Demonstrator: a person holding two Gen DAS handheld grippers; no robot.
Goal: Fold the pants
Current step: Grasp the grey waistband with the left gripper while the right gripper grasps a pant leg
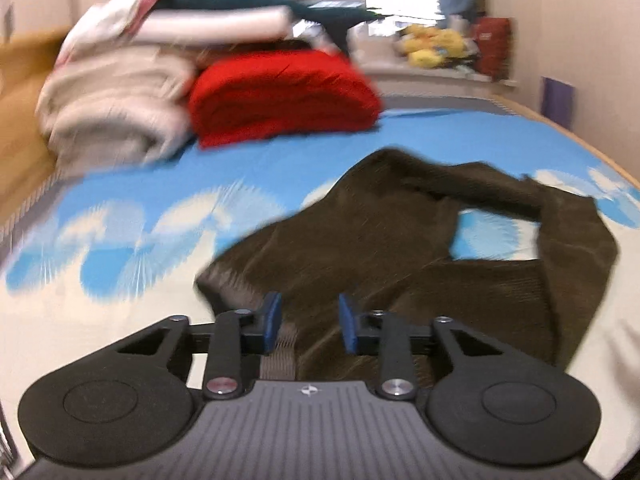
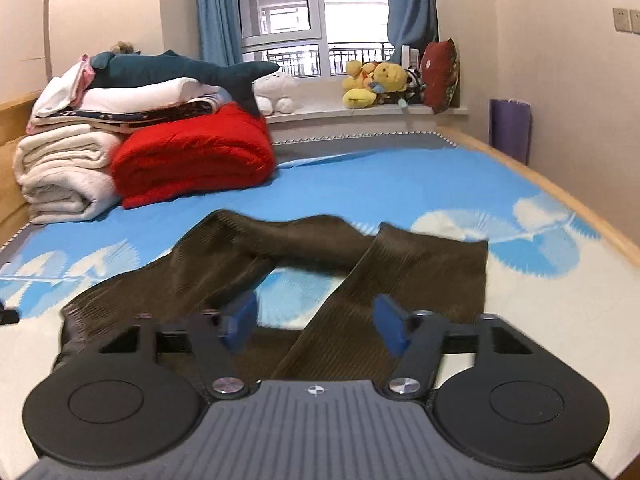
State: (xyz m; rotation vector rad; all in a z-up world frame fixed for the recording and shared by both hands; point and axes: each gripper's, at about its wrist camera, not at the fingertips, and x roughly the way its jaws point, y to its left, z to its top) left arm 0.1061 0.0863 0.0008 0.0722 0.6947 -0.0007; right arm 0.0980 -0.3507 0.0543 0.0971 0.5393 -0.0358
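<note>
Both claws are hanging low over the near end of the pants (image 1: 400,248), spread and pinching nothing: left claw (image 1: 309,322) over the waistband, right claw (image 2: 316,326) straddling a leg, likely to grip. Pants are lying crumpled on the bed (image 2: 360,184).

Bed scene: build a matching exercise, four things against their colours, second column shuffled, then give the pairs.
Things:
1. pants
2. folded quilt
3. shark plush
4. curtains

Colours:
A. red
B. blue
C. dark brown
D. dark teal

Pairs: 1-C, 2-A, 3-D, 4-B
</note>
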